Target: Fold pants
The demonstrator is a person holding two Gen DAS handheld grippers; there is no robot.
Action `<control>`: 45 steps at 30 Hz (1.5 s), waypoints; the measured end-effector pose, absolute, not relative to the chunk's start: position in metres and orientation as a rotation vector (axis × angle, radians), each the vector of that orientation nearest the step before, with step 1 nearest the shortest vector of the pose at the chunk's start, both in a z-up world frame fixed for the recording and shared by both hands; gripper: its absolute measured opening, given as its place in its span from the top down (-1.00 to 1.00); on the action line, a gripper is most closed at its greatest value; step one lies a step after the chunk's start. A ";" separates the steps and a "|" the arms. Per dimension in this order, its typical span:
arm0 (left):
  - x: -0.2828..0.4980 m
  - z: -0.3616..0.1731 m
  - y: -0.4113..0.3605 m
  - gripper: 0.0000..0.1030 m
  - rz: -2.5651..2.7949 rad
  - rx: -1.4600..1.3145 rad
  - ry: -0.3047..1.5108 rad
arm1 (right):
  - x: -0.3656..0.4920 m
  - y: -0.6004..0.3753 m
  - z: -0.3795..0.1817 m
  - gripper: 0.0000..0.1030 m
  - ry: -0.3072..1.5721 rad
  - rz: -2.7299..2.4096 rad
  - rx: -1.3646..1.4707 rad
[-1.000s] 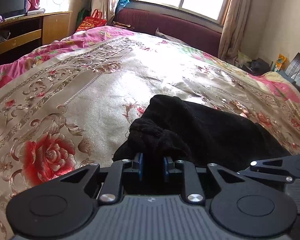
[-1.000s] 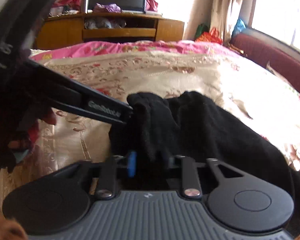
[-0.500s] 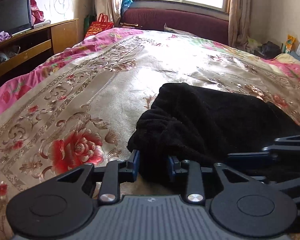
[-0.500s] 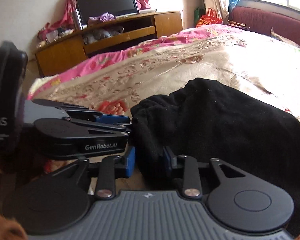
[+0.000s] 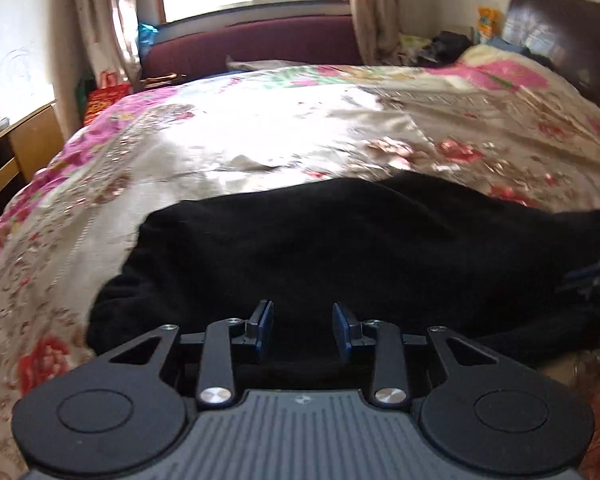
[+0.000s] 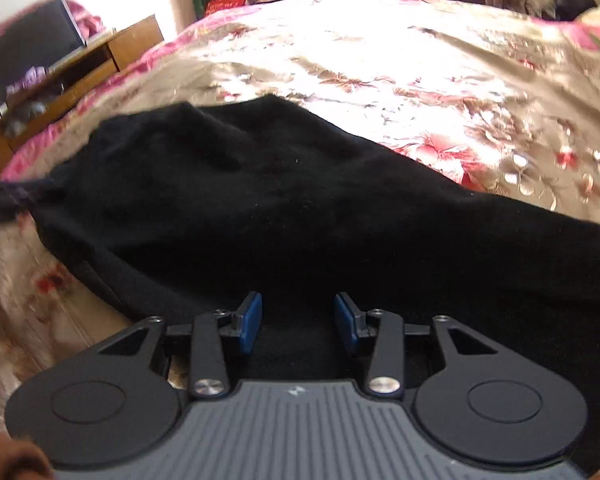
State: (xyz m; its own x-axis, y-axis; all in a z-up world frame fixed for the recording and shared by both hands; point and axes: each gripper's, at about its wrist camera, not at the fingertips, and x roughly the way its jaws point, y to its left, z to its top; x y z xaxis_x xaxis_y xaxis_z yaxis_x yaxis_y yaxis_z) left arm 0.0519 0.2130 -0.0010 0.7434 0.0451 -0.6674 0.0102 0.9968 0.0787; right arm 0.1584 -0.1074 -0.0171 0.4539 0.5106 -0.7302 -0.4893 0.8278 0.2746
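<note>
Black pants (image 5: 340,248) lie on bed (image 5: 260,140), long axis crosswise, directly ahead of both tools. Left tool (image 5: 302,330) and right tool (image 6: 298,322): jaws apart, holding nothing, cloth between and beneath pads.

Pants (image 5: 340,248): black fuzzy knit cloth, matt, slightly linty. Bedspread (image 5: 228,136): satin-like floral cloth, glossy, glare in the sun. Left gripper (image 5: 302,330) and right gripper (image 6: 298,322): matt black plastic links, shiny metal pivot pins, ribbed grey body, smooth blue pads (image 6: 249,322). Cabinet (image 6: 100,60): orange-brown wood, semi-gloss. Curtains (image 5: 112,28): thin beige cloth.
</note>
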 end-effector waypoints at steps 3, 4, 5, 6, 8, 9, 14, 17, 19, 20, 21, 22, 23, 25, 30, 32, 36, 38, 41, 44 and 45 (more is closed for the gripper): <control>0.069 -0.010 0.179 0.08 -0.072 0.141 0.739 | 0.195 -0.113 0.000 0.14 0.810 0.665 0.036; 0.072 -0.010 0.172 0.08 -0.093 0.153 0.732 | 0.216 -0.113 0.000 0.12 0.790 0.678 0.053; 0.075 -0.010 0.168 0.08 -0.105 0.162 0.727 | 0.237 -0.115 -0.004 0.12 0.788 0.702 0.076; 0.078 -0.011 0.164 0.07 -0.112 0.166 0.728 | 0.257 -0.113 -0.008 0.11 0.802 0.731 0.096; 0.084 -0.017 0.163 0.07 -0.112 0.153 0.753 | 0.302 -0.106 -0.023 0.08 0.870 0.803 0.149; 0.086 -0.021 0.166 0.07 -0.104 0.136 0.772 | 0.318 -0.102 -0.030 0.08 0.896 0.851 0.180; 0.085 -0.033 0.176 0.02 -0.073 0.064 0.801 | 0.352 -0.075 -0.054 0.08 1.050 1.075 0.307; 0.083 -0.035 0.175 0.02 -0.073 0.072 0.799 | 0.335 -0.070 -0.047 0.01 1.035 1.158 0.275; 0.084 -0.037 0.172 0.00 -0.074 0.087 0.797 | 0.325 -0.073 -0.038 0.01 1.006 1.194 0.280; 0.084 -0.037 0.172 -0.01 -0.074 0.091 0.795 | 0.322 -0.074 -0.034 0.01 0.996 1.210 0.286; 0.085 -0.038 0.172 -0.01 -0.073 0.091 0.794 | 0.319 -0.073 -0.032 0.01 0.989 1.228 0.288; 0.084 -0.038 0.172 -0.01 -0.072 0.086 0.792 | 0.316 -0.070 -0.031 -0.05 0.987 1.252 0.274; 0.084 -0.038 0.172 -0.01 -0.071 0.082 0.791 | 0.314 -0.063 -0.031 -0.08 0.991 1.262 0.241; 0.081 -0.038 0.170 -0.02 -0.067 0.083 0.787 | 0.305 -0.047 -0.031 -0.08 0.985 1.255 0.154; 0.080 -0.039 0.169 -0.02 -0.063 0.084 0.778 | 0.303 -0.020 -0.032 -0.12 0.952 1.184 0.074; 0.080 -0.039 0.170 -0.02 -0.063 0.082 0.778 | 0.327 -0.013 -0.046 -0.15 1.039 1.164 0.185; 0.079 -0.040 0.172 -0.03 -0.060 0.079 0.774 | 0.384 -0.024 -0.066 -0.12 1.130 1.040 0.611; 0.080 -0.041 0.173 -0.05 -0.055 0.071 0.777 | 0.396 -0.042 -0.072 -0.02 1.116 0.929 0.719; 0.078 -0.040 0.171 -0.07 -0.050 0.086 0.770 | 0.391 -0.079 -0.053 0.02 1.021 0.802 0.617; 0.075 -0.039 0.165 -0.08 -0.037 0.110 0.764 | 0.346 -0.139 -0.028 0.02 0.934 0.760 0.612; 0.075 -0.039 0.164 -0.08 -0.032 0.109 0.765 | 0.325 -0.160 -0.021 0.02 0.905 0.720 0.583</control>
